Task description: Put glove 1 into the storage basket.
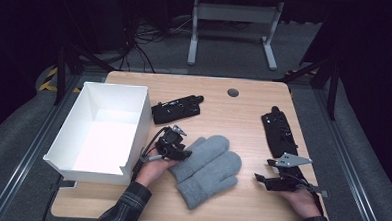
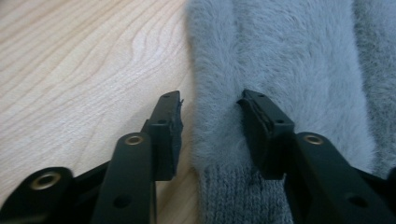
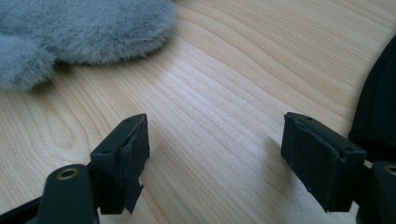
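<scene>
Two grey fluffy mittens (image 1: 209, 168) lie side by side near the front middle of the wooden table (image 1: 233, 117), cuffs toward the person. My left gripper (image 1: 181, 153) sits at their left edge. In the left gripper view it (image 2: 210, 100) stands open, straddling the edge of one mitten (image 2: 280, 65) just above its knitted cuff: one jaw is over bare wood, the other rests on the fur. My right gripper (image 1: 264, 170) lies to the right of the mittens. Its jaws (image 3: 215, 123) are open wide over bare wood, with a mitten (image 3: 88, 28) farther off.
A white open box (image 1: 141, 118) stands at the left of the table, close to my left hand. One black flat device (image 1: 176, 108) lies behind the mittens, and a longer one (image 1: 280, 131) lies along the right side beside my right gripper. A round grommet (image 1: 233, 92) is at the back.
</scene>
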